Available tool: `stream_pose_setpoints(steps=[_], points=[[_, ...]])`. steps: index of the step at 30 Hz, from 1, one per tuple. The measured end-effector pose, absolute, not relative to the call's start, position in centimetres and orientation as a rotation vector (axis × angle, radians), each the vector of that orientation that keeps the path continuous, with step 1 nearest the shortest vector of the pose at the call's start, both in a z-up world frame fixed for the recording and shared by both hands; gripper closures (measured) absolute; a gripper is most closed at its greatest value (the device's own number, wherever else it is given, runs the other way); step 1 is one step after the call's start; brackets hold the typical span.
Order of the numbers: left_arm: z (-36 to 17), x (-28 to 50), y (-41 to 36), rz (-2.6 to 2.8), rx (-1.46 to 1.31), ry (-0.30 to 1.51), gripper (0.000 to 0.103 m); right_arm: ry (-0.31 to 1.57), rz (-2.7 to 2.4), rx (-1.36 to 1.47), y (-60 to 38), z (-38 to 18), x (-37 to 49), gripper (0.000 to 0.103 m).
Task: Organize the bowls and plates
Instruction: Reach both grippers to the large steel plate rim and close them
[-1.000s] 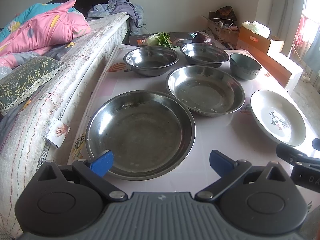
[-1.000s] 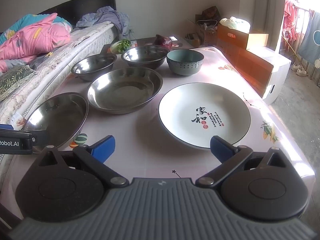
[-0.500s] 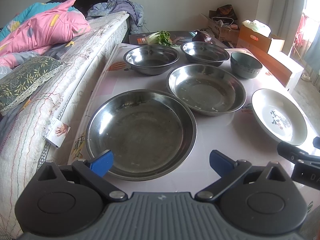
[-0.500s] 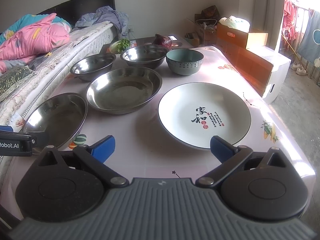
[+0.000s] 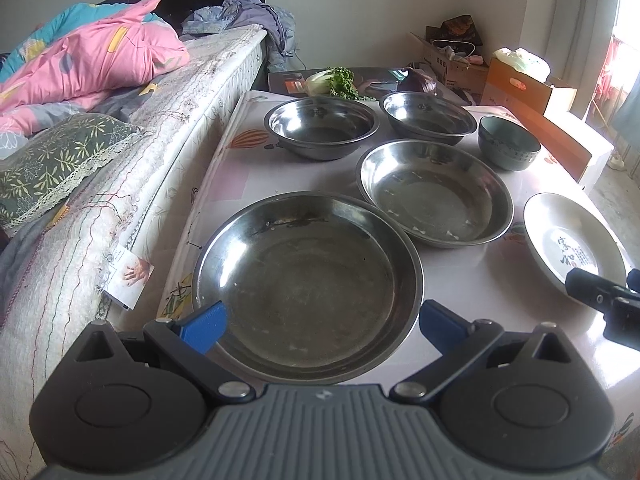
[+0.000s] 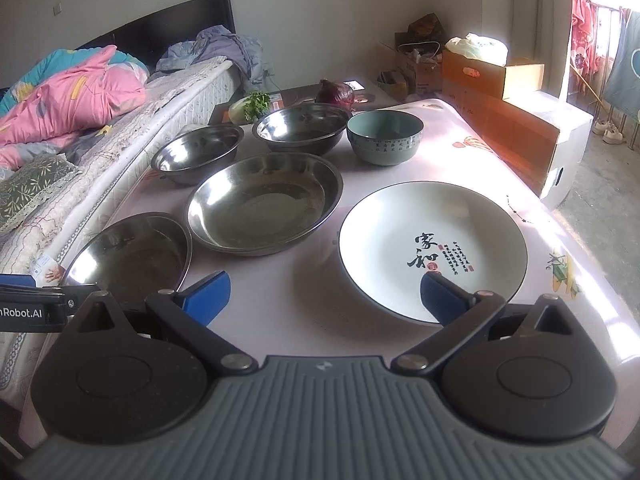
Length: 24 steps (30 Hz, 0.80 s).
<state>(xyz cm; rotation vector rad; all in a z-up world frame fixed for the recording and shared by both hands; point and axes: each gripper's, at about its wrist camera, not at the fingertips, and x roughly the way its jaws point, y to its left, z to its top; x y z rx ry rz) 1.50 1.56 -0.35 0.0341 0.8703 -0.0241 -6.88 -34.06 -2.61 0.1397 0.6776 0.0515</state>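
A large steel plate (image 5: 308, 284) lies nearest my left gripper (image 5: 320, 326), which is open and empty above its near rim. A second steel plate (image 5: 436, 192) lies behind it, then two steel bowls (image 5: 322, 126) (image 5: 428, 116) and a teal ceramic bowl (image 5: 508, 142). A white ceramic plate (image 6: 432, 248) with black characters lies in front of my right gripper (image 6: 324, 298), open and empty, its right finger over the plate's near rim. The same steel plates (image 6: 132, 256) (image 6: 264, 204) show in the right wrist view.
The dishes stand on a pale patterned table (image 6: 304, 308). A bed (image 5: 120, 152) with a pink quilt runs along the left side. Greens (image 5: 336, 80) and a red onion (image 6: 335, 94) lie at the table's far end. Cardboard boxes (image 6: 504, 120) stand at the right.
Both grippers have moved slightly forward toward the dishes. Neither has opened or shut, and no dish has moved.
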Motion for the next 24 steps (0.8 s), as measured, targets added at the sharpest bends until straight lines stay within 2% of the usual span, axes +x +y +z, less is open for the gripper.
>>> stream_pose_setpoints(steps=[13, 19, 24], points=[[2.2, 6.7, 5.2, -0.017, 0.032, 0.776, 0.0, 0.588, 0.214, 0.17, -32.0, -0.5, -1.6, 0.001], [3.2, 11.8, 7.0, -0.081, -0.063, 0.759, 0.0, 0.55, 0.259, 0.226, -31.3, 0.9, 4.6, 0.001], [2.8, 16.4, 6.9, -0.008, -0.036, 0.755, 0.001, 0.595, 0.325, 0.3, -30.2, 0.4, 11.7, 0.002]])
